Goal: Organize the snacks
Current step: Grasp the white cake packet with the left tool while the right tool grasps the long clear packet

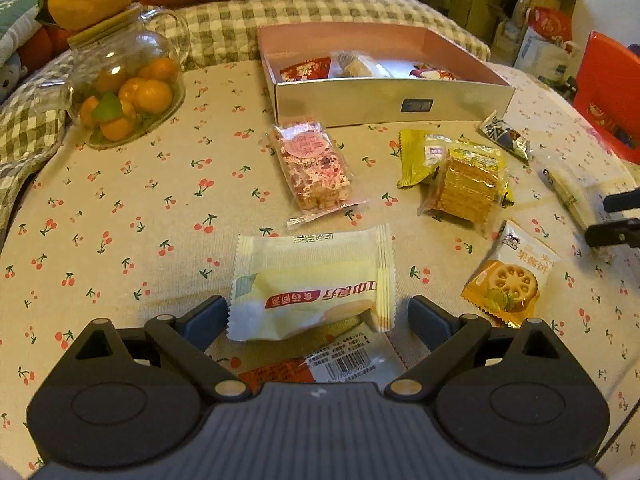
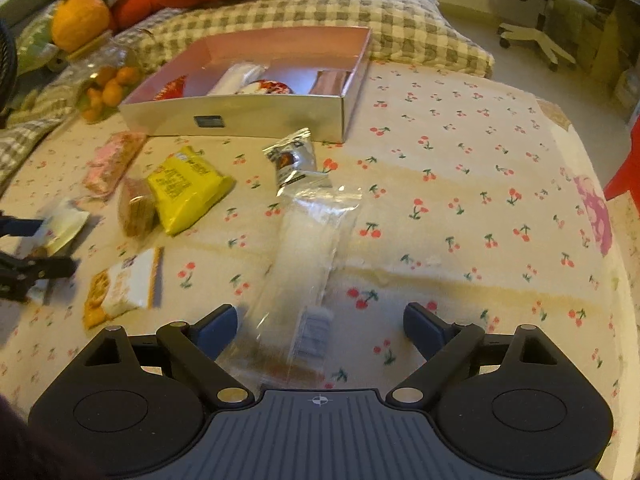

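Note:
My left gripper (image 1: 318,320) stands open over a pale yellow snack packet (image 1: 312,284), which lies between its fingers with a gap on the right side. Under that packet is a packet with a barcode (image 1: 344,360). My right gripper (image 2: 320,328) is open around the near end of a long clear packet (image 2: 308,248), nearer its left finger. A silver box with a pink inside (image 1: 384,100) (image 2: 248,112) stands at the back and holds several snacks. Each gripper also shows at the edge of the other's view: the right gripper (image 1: 618,216), the left gripper (image 2: 32,246).
Loose on the cherry-print cloth lie a pink packet (image 1: 316,172), a yellow packet (image 1: 420,156), a cracker stack (image 1: 468,188), an orange lotus-root packet (image 1: 508,280) and a small dark packet (image 2: 292,156). A glass jar of oranges (image 1: 124,92) stands back left. A red chair (image 1: 608,92) is on the right.

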{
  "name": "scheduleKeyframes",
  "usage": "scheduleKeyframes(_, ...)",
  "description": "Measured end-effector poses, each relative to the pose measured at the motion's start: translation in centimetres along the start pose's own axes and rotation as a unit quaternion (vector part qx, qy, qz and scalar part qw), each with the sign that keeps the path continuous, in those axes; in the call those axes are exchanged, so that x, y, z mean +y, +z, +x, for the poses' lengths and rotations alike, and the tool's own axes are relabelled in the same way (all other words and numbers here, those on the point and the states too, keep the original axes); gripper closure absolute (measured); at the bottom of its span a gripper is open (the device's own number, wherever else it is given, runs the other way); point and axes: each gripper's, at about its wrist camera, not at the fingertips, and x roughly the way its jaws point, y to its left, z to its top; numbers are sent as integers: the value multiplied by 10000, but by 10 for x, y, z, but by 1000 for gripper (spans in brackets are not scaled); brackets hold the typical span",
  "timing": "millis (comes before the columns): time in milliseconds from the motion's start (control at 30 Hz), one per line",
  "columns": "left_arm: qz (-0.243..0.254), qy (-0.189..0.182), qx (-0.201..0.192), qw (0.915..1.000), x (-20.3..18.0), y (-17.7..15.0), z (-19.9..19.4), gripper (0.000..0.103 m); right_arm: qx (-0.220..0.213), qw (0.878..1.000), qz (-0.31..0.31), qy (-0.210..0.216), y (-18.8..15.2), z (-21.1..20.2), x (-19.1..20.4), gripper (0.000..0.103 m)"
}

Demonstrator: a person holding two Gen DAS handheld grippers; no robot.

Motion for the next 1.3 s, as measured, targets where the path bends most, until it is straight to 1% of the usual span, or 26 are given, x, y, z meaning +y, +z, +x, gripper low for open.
scheduleKeyframes(167,-43,21,-158,9999,-1,-3,1,7,-154,9997,-192,86,-7,-3,8,11)
scheduleKeyframes(333,-63,27,-245,9997,-1,-2,0,12,-257,9996,-68,110,-5,2,10,11)
scheduleKeyframes(400,-76,38,-269,9996,-2,-2,0,15,-289,9995,-36,94,-4,5,11,11)
scheduleKeyframes(567,-109,53,-322,9994,-1,-2,-1,21,-380,9992,-100,-3,-4,9,14,11)
scheduleKeyframes(700,-123,50,-348,9993,-1,-2,-2,24,-432,9989,-159,-38,-4,11,17,12)
scheduleKeyframes(800,-125,52,-370,9992,-2,-2,-2,27,-470,9987,-212,-61,-5,11,19,14)
scheduleKeyframes(933,-189,34,-420,9989,-1,-1,-3,31,-527,9982,-263,-76,-4,11,21,23)
scheduleKeyframes(967,-219,24,-430,9988,-1,0,-4,34,-542,9982,-264,-73,-4,10,21,28)
scheduleKeyframes(1000,-256,11,-440,9987,0,0,-4,36,-562,9980,-264,-70,-4,10,21,31)
scheduleKeyframes(1067,-294,-13,-439,9986,1,1,-5,39,-590,9979,-257,-63,-3,10,21,41)
scheduleKeyframes(1100,-307,-15,-441,9986,1,1,-5,40,-600,9979,-246,-71,-2,10,21,44)
scheduleKeyframes(1133,-315,-12,-438,9985,1,2,-5,41,-614,9978,-239,-78,-2,9,20,51)
scheduleKeyframes(1167,-316,1,-441,9985,1,2,-5,43,-624,9977,-238,-78,-1,9,20,60)
scheduleKeyframes(1233,-325,9,-438,9985,1,2,-6,45,-628,9978,-226,-48,0,9,20,69)
scheduleKeyframes(1300,-333,9,-435,9985,1,3,-6,47,-626,9978,-201,-39,1,8,20,72)
